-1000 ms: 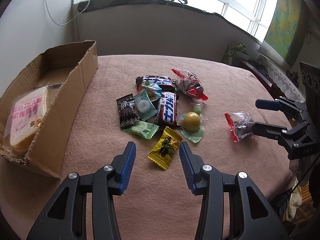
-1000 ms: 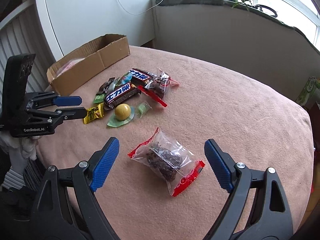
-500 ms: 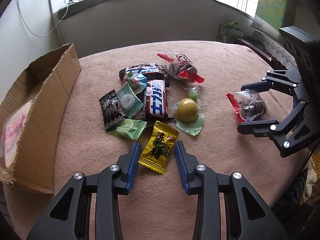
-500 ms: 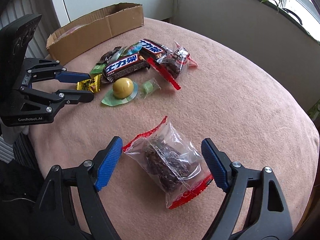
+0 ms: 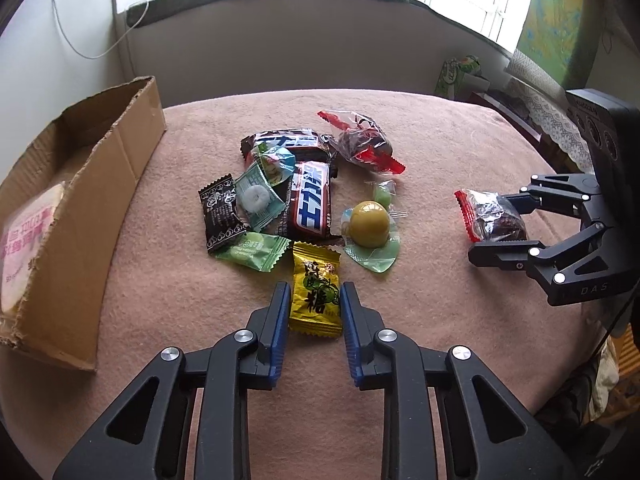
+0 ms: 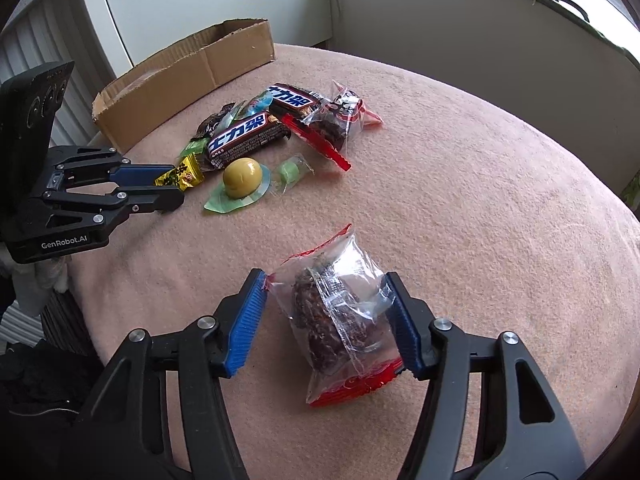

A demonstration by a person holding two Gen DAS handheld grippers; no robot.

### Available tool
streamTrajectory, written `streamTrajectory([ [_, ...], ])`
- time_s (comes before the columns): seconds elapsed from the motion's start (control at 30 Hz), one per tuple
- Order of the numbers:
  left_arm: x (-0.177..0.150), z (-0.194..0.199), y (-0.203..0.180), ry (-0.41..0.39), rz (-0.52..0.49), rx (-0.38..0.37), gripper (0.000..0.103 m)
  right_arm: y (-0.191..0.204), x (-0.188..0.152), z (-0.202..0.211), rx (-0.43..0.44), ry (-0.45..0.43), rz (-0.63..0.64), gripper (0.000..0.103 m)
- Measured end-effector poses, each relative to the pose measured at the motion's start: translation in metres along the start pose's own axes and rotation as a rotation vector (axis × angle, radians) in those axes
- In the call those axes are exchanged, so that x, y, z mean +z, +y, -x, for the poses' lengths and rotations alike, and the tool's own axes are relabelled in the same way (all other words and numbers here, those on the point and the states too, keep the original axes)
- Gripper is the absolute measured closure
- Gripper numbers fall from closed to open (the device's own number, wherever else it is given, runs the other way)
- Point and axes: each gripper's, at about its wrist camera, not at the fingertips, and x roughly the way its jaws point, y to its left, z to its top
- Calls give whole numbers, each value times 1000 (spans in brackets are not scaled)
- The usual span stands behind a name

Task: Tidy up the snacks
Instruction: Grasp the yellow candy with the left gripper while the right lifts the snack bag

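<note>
A heap of snacks lies on the pink cloth-covered table [image 5: 440, 320]. My left gripper [image 5: 314, 300] is shut on a yellow candy packet [image 5: 316, 296] at the heap's near edge; it also shows in the right wrist view [image 6: 180, 174]. My right gripper [image 6: 326, 300] is shut on a clear red-edged packet with a dark cake [image 6: 340, 320], seen at the right in the left wrist view [image 5: 494, 216]. The heap holds two dark chocolate bars [image 5: 310, 200], a second red-edged cake packet [image 5: 362, 144], a yellow ball on green foil [image 5: 368, 224], green candies [image 5: 254, 246] and a black packet [image 5: 220, 212].
An open cardboard box [image 5: 92, 184] stands at the table's left edge with a pink-printed packet [image 5: 24, 236] inside; it shows far left in the right wrist view [image 6: 188, 68]. A windowsill with plants runs behind. The table's edge drops off at the right.
My left gripper moved forward and closed on the yellow candy packet. My right gripper moved forward and closed on the red-edged cake packet.
</note>
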Motion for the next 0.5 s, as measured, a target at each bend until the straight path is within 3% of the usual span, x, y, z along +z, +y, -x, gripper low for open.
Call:
streamTrajectory([
  [0.5, -8, 14, 9, -44, 98, -38, 81, -3, -3, 25, -5, -98, -117, 51],
])
